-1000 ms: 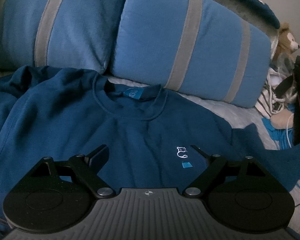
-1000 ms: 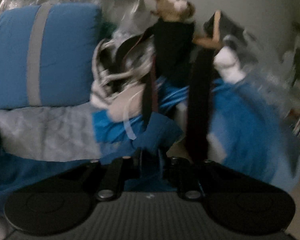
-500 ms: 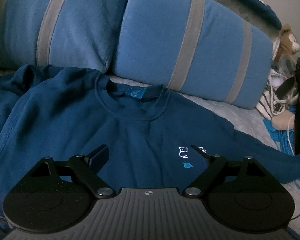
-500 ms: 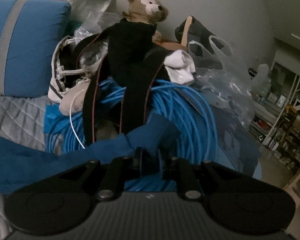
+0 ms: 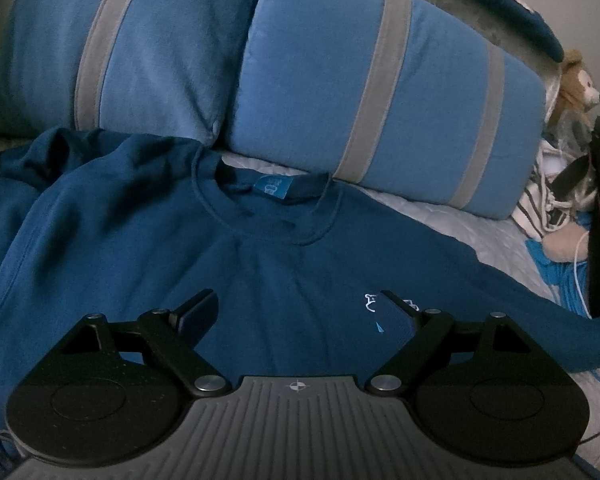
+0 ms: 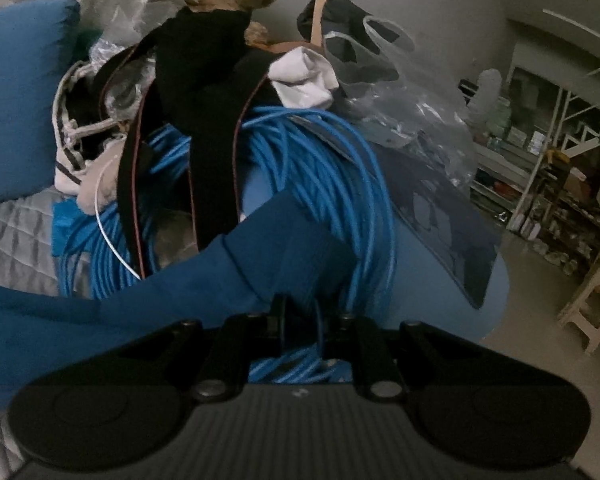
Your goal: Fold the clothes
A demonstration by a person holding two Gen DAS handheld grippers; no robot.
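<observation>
Jaws: left gripper (image 5: pixel 296 312) still wide over sweatshirt (image 5: pixel 140 248); right gripper (image 6: pixel 300 312) keeps sleeve (image 6: pixel 228 280) clamped, pulled farther out

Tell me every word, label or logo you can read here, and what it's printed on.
No text can be read.
Light blue neck tag inside the dark blue sweatshirt collar: print too blurred.
Small white outline logo on the sweatshirt's chest: a figure, partly hidden, no legible letters.
Shelf items behind: too small.

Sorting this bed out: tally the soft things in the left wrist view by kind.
Striped blue pillows: 2
Navy sweatshirt: 1
Teddy bear: 1
Total: 4
</observation>
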